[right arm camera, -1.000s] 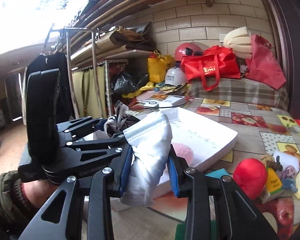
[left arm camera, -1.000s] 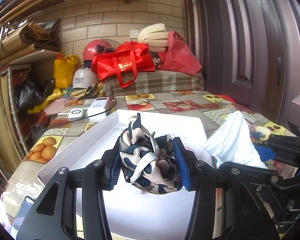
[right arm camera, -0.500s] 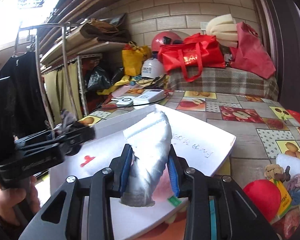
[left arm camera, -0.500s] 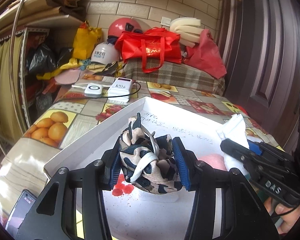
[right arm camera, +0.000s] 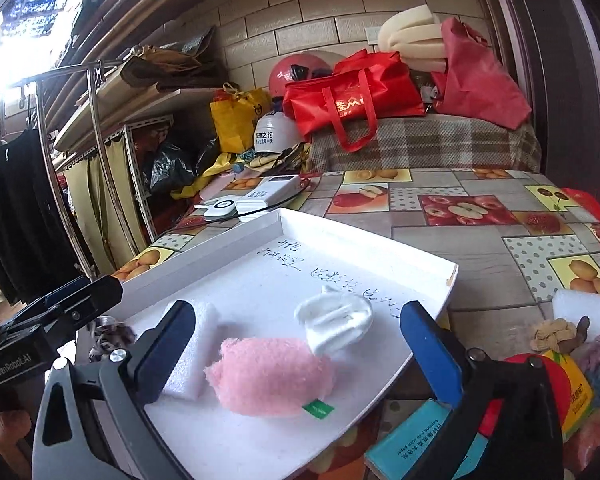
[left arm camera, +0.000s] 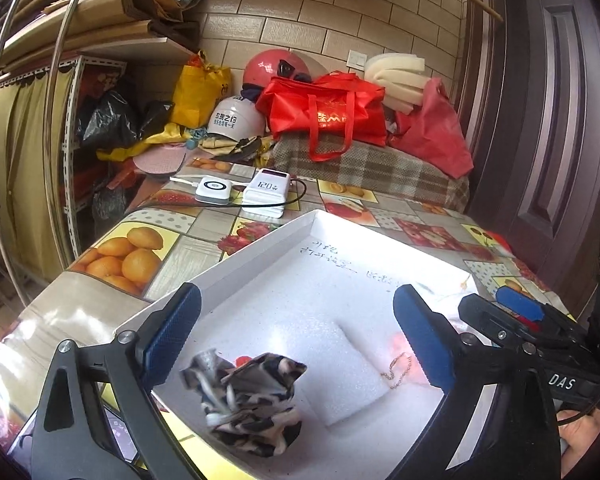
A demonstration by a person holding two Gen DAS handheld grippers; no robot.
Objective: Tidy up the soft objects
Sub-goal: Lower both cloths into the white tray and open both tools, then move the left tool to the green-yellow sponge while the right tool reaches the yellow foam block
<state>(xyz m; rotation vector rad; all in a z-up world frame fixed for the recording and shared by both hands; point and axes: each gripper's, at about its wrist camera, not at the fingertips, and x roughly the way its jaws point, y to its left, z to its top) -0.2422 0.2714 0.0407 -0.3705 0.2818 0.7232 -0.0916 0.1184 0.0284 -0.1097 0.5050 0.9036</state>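
A white foam tray [left arm camera: 260, 240] lies on the fruit-print table. My left gripper [left arm camera: 296, 336] hangs over its near left part, jaws opening wide, nothing between the pads. Below it the camouflage cloth [left arm camera: 252, 404] lies loose in the tray beside a foam pad [left arm camera: 340, 368]. My right gripper [right arm camera: 298, 352] is over the tray's near right part, jaws also opening, and grips nothing. A white rolled cloth [right arm camera: 336, 320] lies free in the tray [right arm camera: 380, 240], against a pink fluffy piece [right arm camera: 272, 376].
To the right of the tray sit a red ball [right arm camera: 556, 380], a teal paper pack [right arm camera: 412, 440], knotted cloths [right arm camera: 556, 332] and a white foam block [right arm camera: 584, 308]. A power bank [left arm camera: 268, 192] and charger [left arm camera: 214, 192] lie behind it. Red bags [left arm camera: 328, 112] and shelves stand at the back.
Both grippers have opened. The camouflage cloth has dropped from the left one into the tray, and the white cloth from the right one. Both grippers had moved over the tray.
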